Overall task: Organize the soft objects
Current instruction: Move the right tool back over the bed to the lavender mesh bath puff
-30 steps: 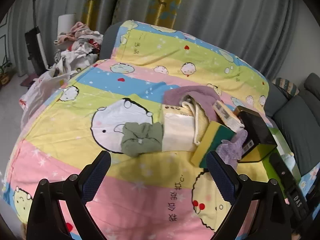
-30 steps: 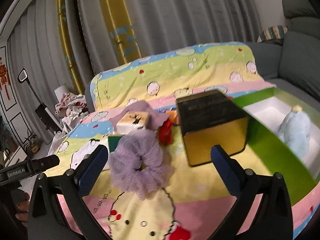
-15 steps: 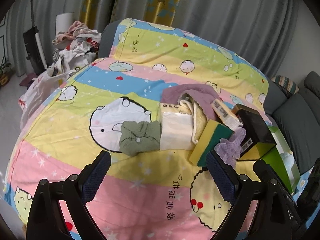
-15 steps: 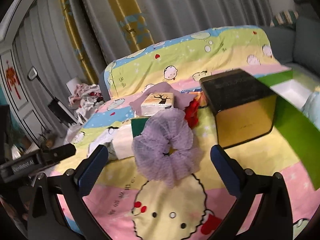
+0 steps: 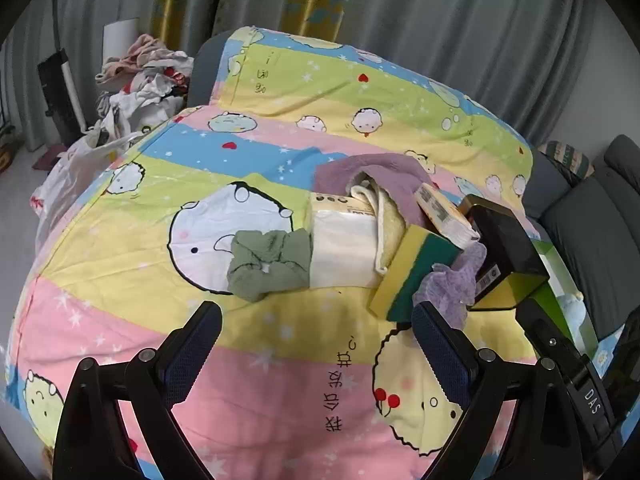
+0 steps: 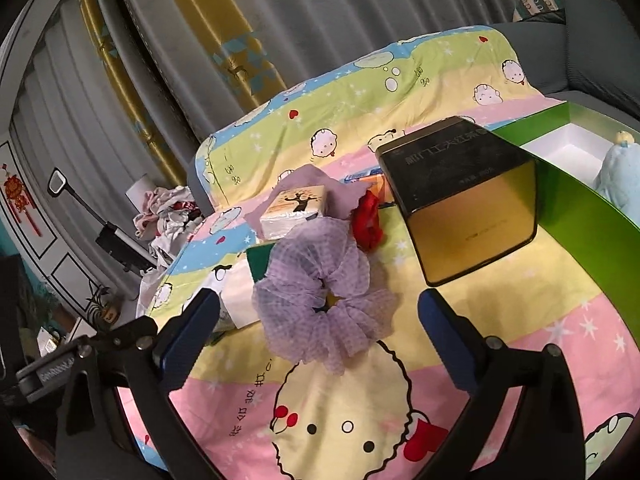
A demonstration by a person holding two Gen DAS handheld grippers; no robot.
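Inside green box (image 6: 576, 216): pale-blue plush toy (image 6: 618, 178); both hand-held grippers spread wide, empty.

Scrunchies: three, namely one lilac (image 6: 326, 300), one green (image 5: 270, 264), one red (image 6: 368, 222). Sponges: one (image 5: 416, 274), yellow with a green face. Tissue packs: two, namely one white (image 5: 344, 248) beside the green scrunchie, one tree-printed (image 6: 296, 210) farther back. Towels: two, namely one purple (image 5: 384, 176), one cream (image 5: 390, 228) tucked under it. Black-and-gold boxes: one (image 6: 464, 196). Green trays: one (image 6: 592, 216). Pale blue plush toys: one (image 6: 618, 176), inside the tray. Cartoon-print bedsheets: one (image 5: 280, 360). Grippers: two, namely left (image 5: 316, 336) and right (image 6: 320, 320), each spread wide. Clothes heaps: one (image 5: 148, 76), off the far corner; number of garments impossible to count.
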